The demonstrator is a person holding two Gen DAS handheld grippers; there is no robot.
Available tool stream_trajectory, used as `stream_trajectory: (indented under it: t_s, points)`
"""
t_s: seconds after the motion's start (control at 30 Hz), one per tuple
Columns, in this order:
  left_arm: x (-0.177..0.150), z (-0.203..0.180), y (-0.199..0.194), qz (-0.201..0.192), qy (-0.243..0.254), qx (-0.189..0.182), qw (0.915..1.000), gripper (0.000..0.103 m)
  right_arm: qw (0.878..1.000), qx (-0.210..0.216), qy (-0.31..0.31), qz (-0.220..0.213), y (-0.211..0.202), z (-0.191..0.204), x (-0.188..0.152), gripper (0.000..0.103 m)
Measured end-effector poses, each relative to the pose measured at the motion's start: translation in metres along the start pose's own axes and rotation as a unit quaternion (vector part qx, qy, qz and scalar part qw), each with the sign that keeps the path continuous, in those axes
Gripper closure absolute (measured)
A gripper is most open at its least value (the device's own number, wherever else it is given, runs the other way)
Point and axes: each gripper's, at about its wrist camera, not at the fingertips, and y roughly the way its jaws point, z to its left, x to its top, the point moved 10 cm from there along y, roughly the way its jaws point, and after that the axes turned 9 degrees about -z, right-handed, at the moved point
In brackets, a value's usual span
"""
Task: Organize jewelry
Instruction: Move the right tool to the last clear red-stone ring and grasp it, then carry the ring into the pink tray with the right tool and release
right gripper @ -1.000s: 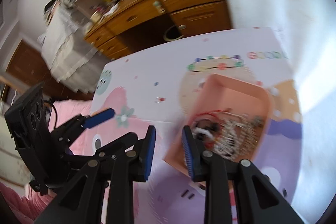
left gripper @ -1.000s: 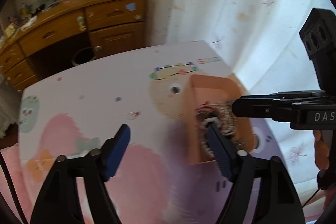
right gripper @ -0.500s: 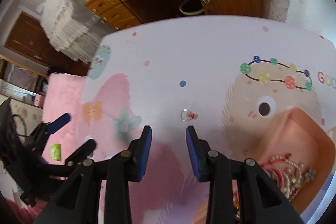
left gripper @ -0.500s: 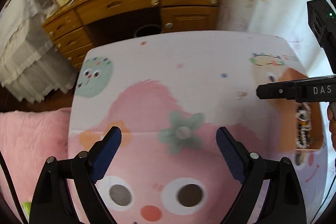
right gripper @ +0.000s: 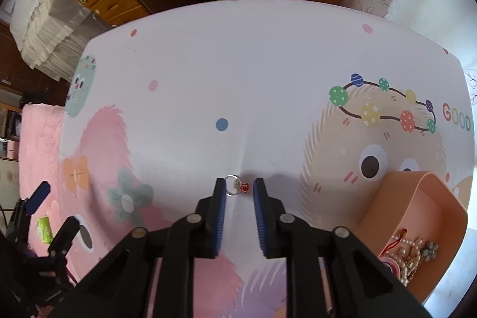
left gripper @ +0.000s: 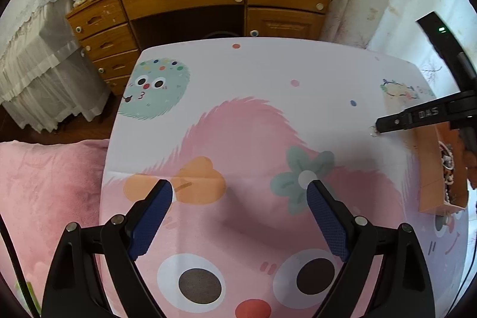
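Right gripper [right gripper: 238, 194], jaws just narrowed but not clamped, now brackets the small silver red-stoned ring [right gripper: 237, 188] left of the peach plastic jewelry tray [right gripper: 429, 198]; pickup imminent. Left gripper [left gripper: 240, 200] wide apart, empty.

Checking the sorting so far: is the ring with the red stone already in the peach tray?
No, the ring lies on the table mat, between the right gripper's fingertips, well apart from the tray.

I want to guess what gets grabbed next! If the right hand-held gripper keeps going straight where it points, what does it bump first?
Probably the little silver ring with the red stone, lying on the table mat between the right hand-held gripper fingertips.
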Motion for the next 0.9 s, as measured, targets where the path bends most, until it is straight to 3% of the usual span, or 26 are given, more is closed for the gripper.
stream_trajectory:
  t_s: [0.2,0.4,0.63,0.9]
  points:
    - [-0.002,0.003,-0.007,-0.008,0.002,-0.01,0.9999,0.013,1.0,-0.021,-0.01,-0.001,0.007,0.001,-0.001,0.095]
    - [-0.003,0.015,-0.015,-0.009,-0.008,-0.001,0.9999,0.013,0.999,-0.032,-0.032,0.002,0.007,0.004,-0.004,0.096]
    - [-0.004,0.015,-0.034,-0.018,-0.025,0.003,0.9995,0.013,1.0,0.002,-0.023,-0.004,-0.012,0.01,-0.013,0.096]
    - [-0.018,-0.013,-0.061,-0.024,-0.036,0.008,0.999,0.013,0.997,0.032,-0.066,-0.013,-0.067,0.021,-0.045,0.096]
